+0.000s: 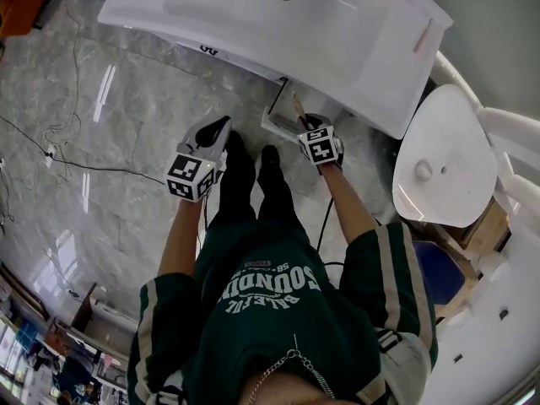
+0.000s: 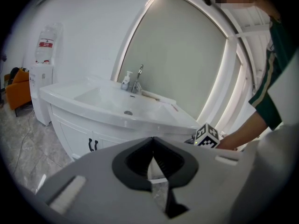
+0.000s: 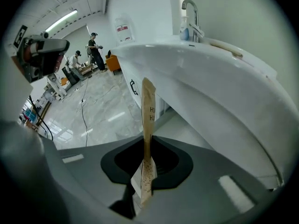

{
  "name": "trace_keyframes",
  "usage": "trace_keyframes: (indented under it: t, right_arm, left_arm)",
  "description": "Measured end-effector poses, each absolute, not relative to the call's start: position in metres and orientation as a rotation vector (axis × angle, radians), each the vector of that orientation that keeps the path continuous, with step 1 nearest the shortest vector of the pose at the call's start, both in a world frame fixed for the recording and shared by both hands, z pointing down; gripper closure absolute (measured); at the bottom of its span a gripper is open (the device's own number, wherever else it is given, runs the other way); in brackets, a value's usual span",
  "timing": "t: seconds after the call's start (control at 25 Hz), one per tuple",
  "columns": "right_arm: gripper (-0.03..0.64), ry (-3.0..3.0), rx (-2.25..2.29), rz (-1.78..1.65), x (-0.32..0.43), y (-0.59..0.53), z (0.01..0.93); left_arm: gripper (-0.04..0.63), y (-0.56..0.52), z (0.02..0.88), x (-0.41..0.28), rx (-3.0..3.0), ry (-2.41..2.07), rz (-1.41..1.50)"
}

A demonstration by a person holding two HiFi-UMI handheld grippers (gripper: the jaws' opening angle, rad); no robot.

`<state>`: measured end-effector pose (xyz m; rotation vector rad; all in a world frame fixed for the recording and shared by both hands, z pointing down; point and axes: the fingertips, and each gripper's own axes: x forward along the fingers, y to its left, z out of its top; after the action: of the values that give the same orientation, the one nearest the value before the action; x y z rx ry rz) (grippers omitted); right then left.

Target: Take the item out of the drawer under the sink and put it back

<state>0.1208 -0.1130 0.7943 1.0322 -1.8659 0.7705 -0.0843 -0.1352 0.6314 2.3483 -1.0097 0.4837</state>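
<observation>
Right gripper (image 3: 145, 169) fingers clamped on thin brown packet (image 3: 148, 120), held upright by open drawer (image 1: 281, 118) under sink (image 1: 253, 24). Left gripper (image 2: 152, 171) fingers closed, empty, hanging off to the side. Keep packet vertical, lower straight in, clear of sink edge, release only once seated.

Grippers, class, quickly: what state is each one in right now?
Left gripper: jaws closed, nothing between them.
Right gripper: jaws closed on a thin tan paper sachet.
</observation>
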Motion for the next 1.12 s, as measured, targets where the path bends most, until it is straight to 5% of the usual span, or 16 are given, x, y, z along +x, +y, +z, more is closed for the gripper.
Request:
trace_keyframes:
  t: [0.64,1.12]
  right_arm:
    - [0.571,-1.572,1.007,0.947,0.149,-0.136,0.938]
    - [0.545,-1.523,1.022,0.979,0.137,-0.144,0.963]
  left_arm:
    - [0.545,-0.102,0.690,-0.116,2.230,-0.999,0.566]
    - [0.545,-0.113,0.699,-0.135,2.225,-0.966,0.578]
